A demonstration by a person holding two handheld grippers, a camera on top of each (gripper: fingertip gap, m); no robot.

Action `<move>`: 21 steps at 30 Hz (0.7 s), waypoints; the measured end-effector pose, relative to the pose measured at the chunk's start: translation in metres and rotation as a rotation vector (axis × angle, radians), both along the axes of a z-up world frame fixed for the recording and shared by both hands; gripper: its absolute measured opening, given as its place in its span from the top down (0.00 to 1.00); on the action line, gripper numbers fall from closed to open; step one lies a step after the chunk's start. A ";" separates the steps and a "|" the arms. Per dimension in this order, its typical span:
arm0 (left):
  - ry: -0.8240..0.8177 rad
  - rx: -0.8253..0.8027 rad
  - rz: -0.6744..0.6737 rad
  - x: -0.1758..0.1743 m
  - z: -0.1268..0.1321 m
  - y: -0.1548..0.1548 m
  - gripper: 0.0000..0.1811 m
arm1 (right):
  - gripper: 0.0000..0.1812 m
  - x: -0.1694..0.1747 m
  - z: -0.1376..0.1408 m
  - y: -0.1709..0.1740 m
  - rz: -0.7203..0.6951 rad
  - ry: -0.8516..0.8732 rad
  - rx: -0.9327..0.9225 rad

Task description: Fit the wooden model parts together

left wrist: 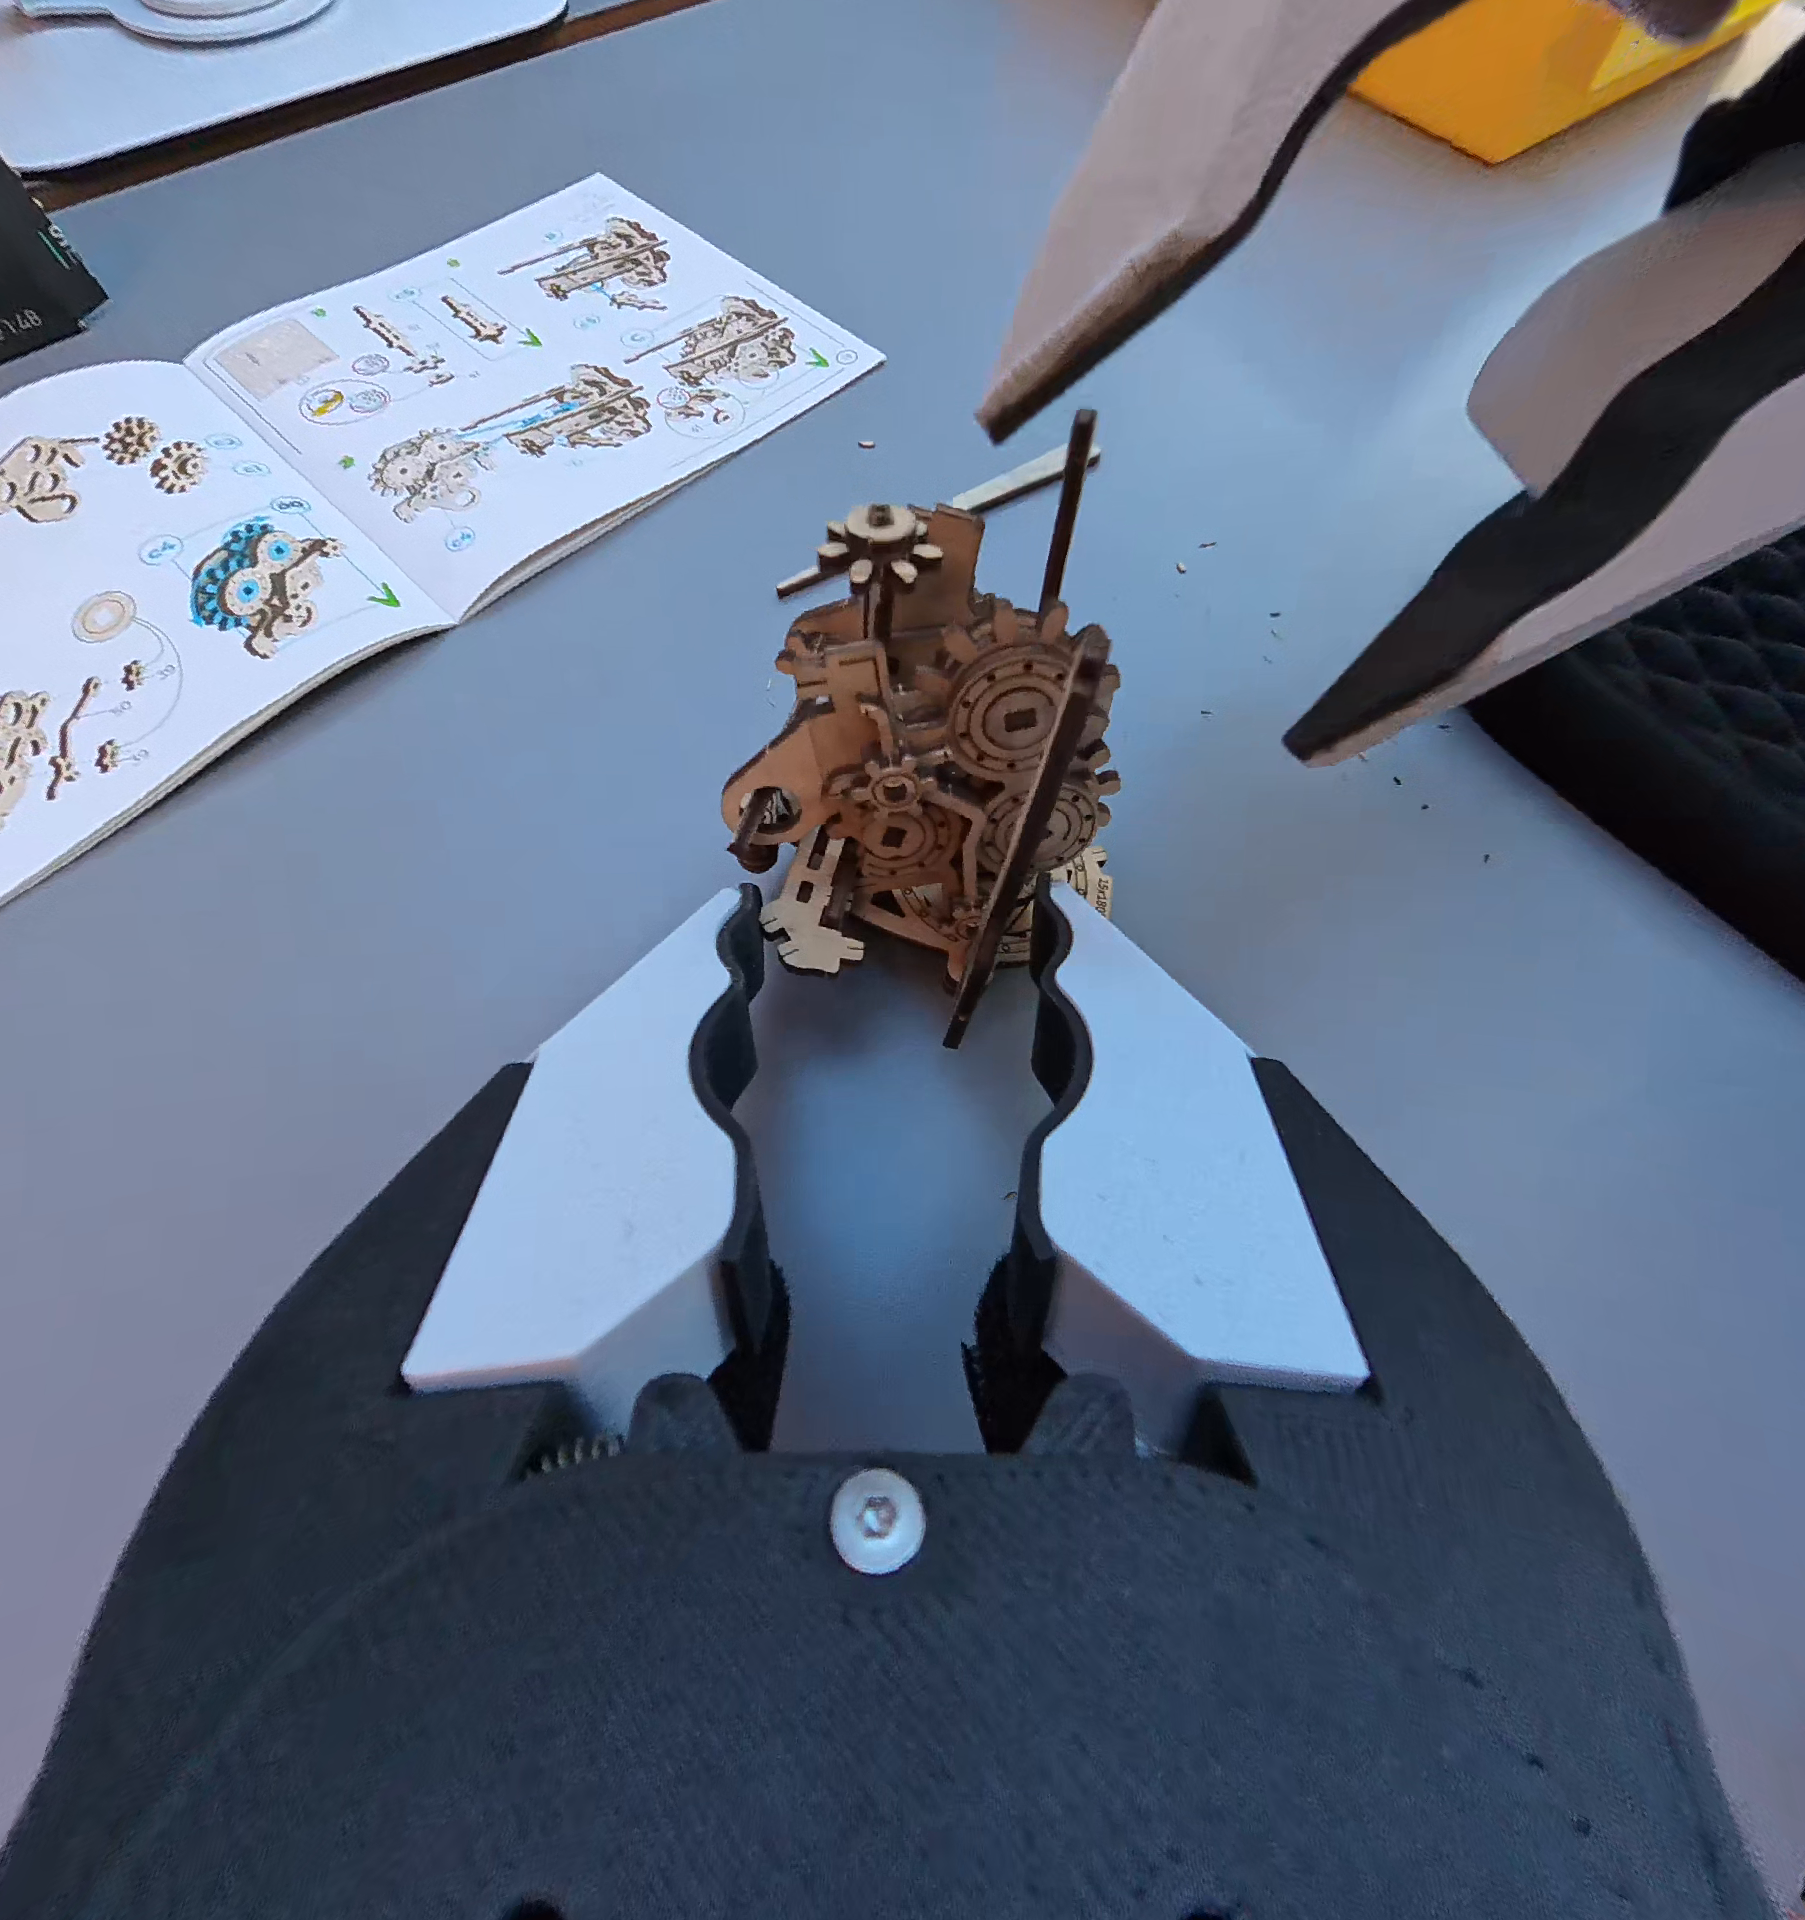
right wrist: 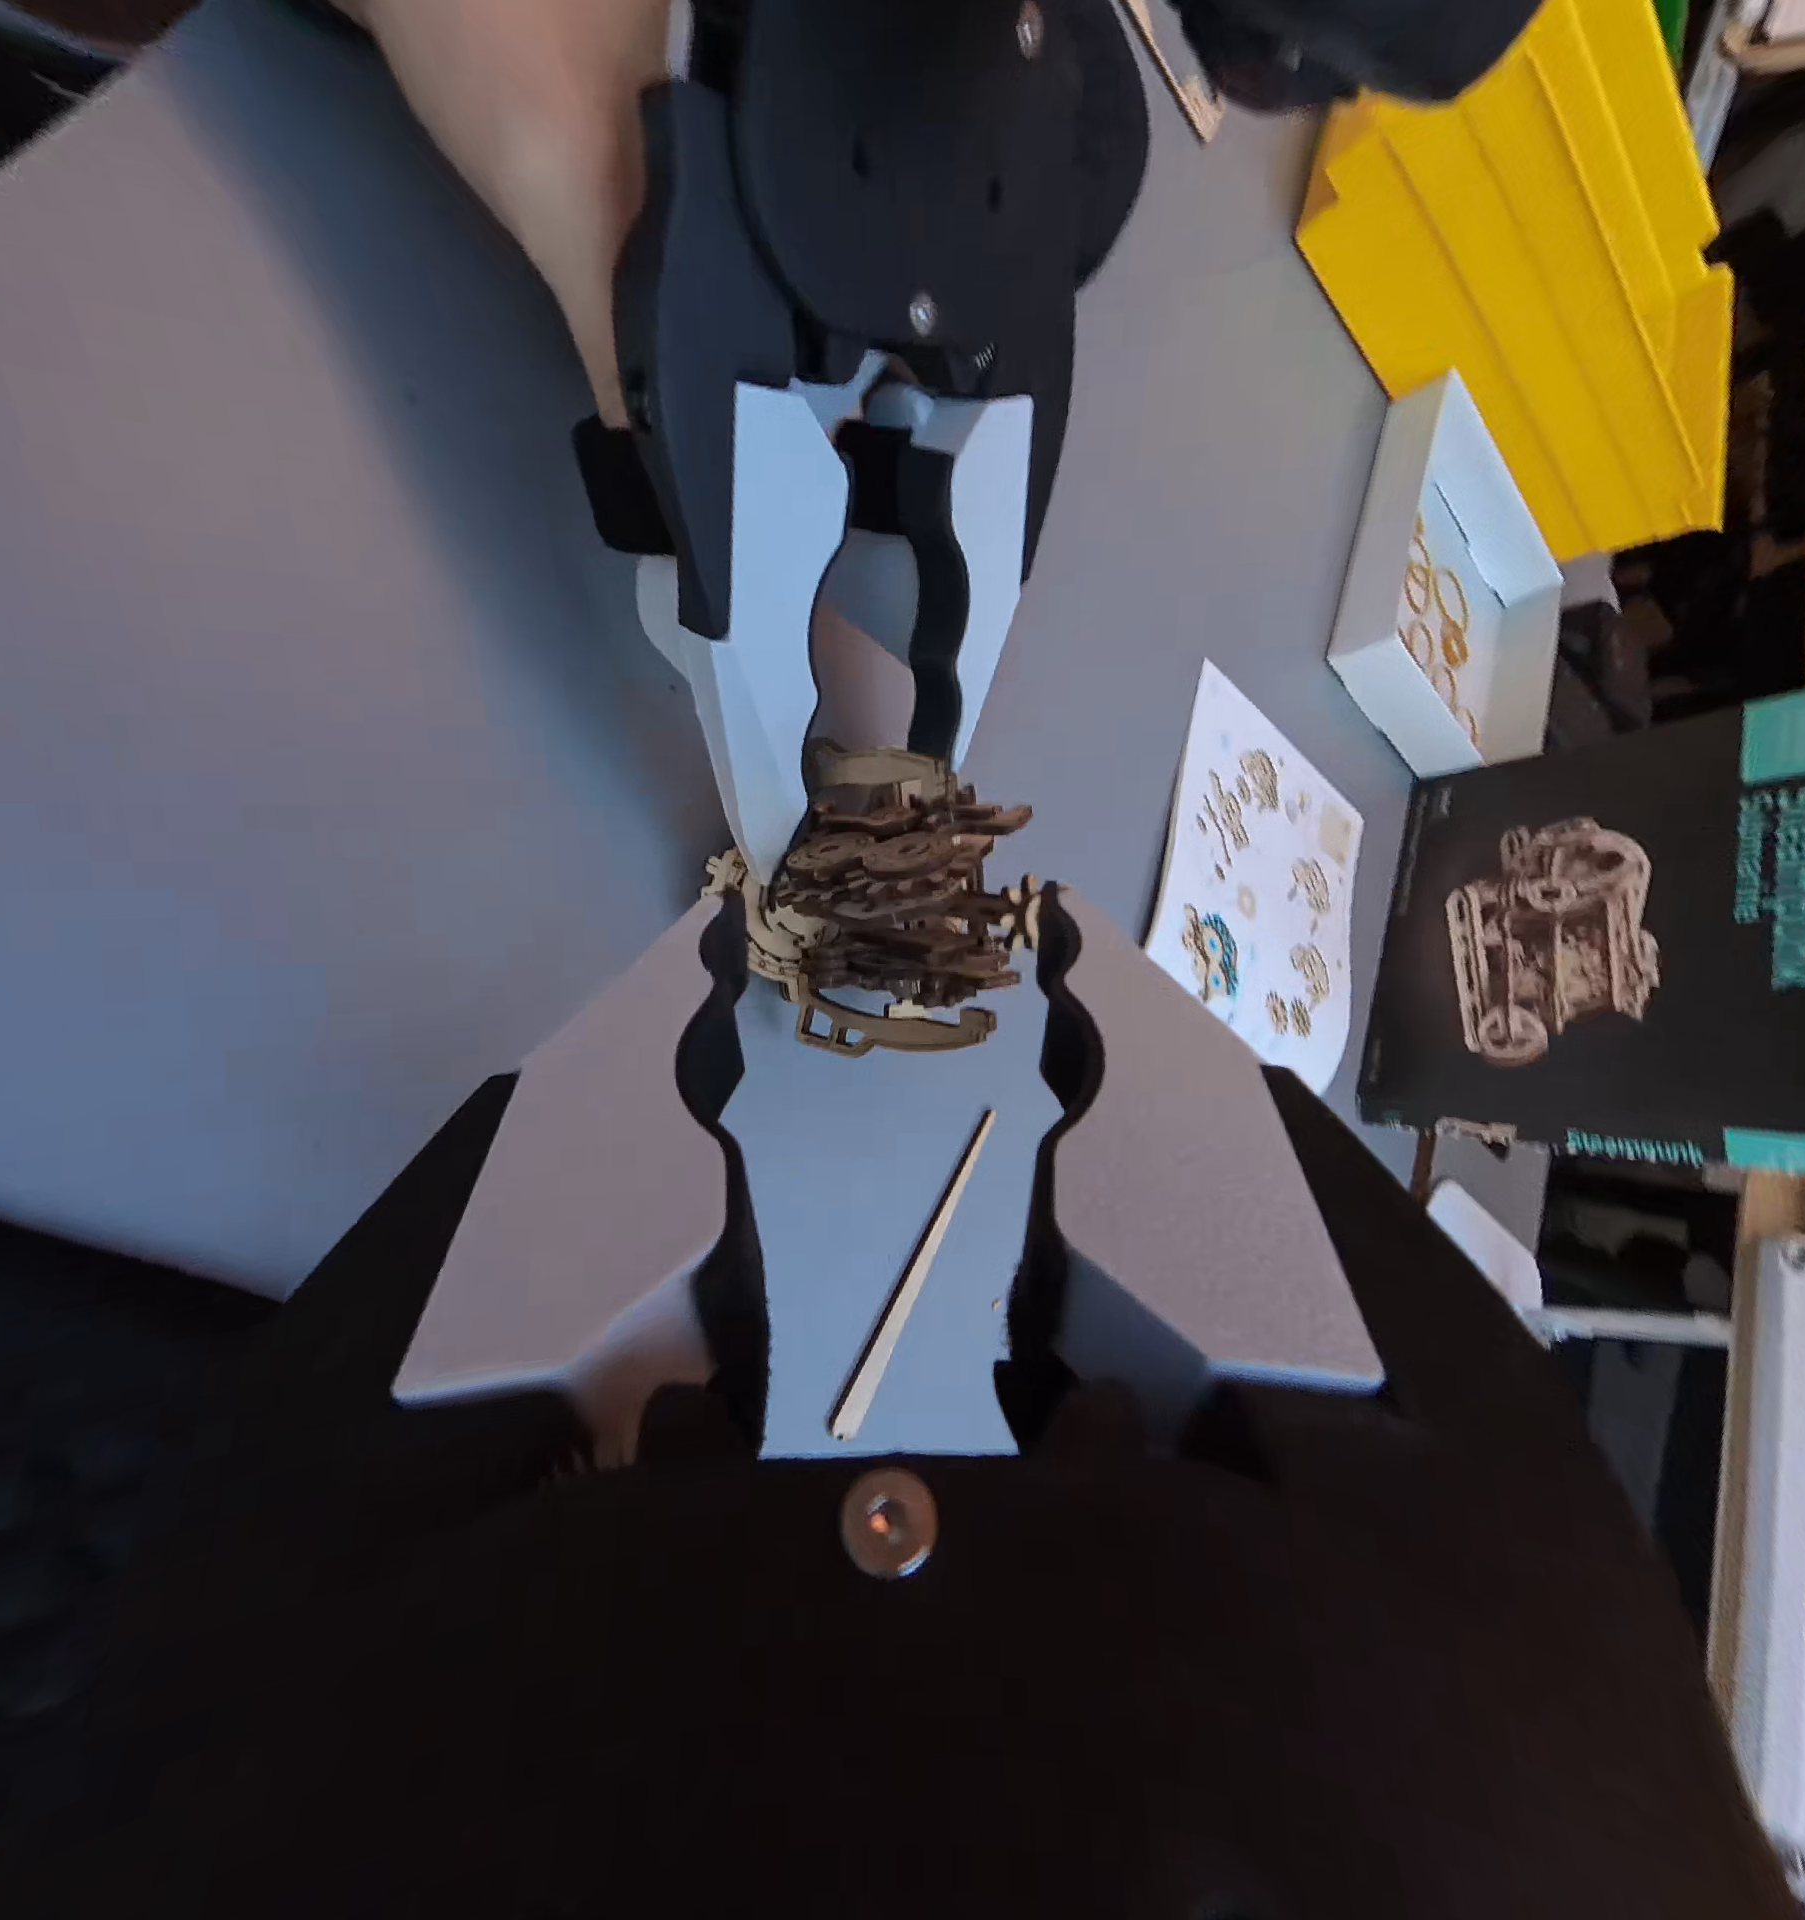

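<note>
Model: the wooden gear model (left wrist: 929, 748) stands on my grey bench (left wrist: 462, 1039), at the tips of my left tongs (left wrist: 898, 925).
Left tongs: parted, flanking the model's base; whether they pinch it I cannot tell.
Right tongs: my right tongs (right wrist: 882, 935) gape wide, empty, just short of the model.
Loose part: a thin wooden stick (right wrist: 913, 1278) lies on the bench between the right tongs' fingers.
Around: open instruction booklet (left wrist: 285, 499), yellow bin (right wrist: 1521, 260), black box (right wrist: 1594, 935).

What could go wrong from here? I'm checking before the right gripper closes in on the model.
1. The wooden model seems held only at its base by the left gripper; a push from the right gripper could tip or twist it.
2. The thin dark rod sticking up beside the gears might snap or bend if the open fingers catch it.
3. The loose wooden stick lying on the table could be knocked away.
</note>
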State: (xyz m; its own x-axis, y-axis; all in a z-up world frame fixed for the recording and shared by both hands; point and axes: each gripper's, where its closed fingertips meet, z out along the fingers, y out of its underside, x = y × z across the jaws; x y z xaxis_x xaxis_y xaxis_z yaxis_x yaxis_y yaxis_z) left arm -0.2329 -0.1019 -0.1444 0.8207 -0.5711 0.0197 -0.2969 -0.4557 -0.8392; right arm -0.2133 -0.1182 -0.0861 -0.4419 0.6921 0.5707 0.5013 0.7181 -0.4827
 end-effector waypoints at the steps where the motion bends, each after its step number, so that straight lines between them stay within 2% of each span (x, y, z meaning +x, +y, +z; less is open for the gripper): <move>1: 0.005 0.000 -0.008 0.000 -0.001 0.000 0.72 | 0.69 -0.001 0.001 -0.002 0.040 -0.018 -0.005; 6: 0.026 0.005 -0.033 0.000 -0.002 -0.001 0.72 | 0.66 -0.005 -0.008 -0.001 0.161 -0.154 0.076; 11: 0.018 0.003 -0.033 -0.001 -0.001 -0.001 0.72 | 0.73 -0.004 -0.017 0.000 0.196 -0.229 0.137; 17: 0.013 0.004 -0.038 0.000 -0.001 0.000 0.72 | 0.74 -0.006 -0.011 0.001 0.121 -0.146 0.088; 21: 0.013 0.009 -0.028 -0.001 0.000 0.000 0.72 | 0.77 -0.004 -0.004 0.005 -0.061 -0.032 -0.061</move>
State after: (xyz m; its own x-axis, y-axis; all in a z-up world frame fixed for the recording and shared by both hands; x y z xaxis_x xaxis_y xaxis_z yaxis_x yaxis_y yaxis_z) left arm -0.2341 -0.1021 -0.1444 0.8044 -0.5941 0.0036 -0.3206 -0.4391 -0.8393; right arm -0.2172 -0.1132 -0.0905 -0.4150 0.7517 0.5126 0.5591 0.6552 -0.5080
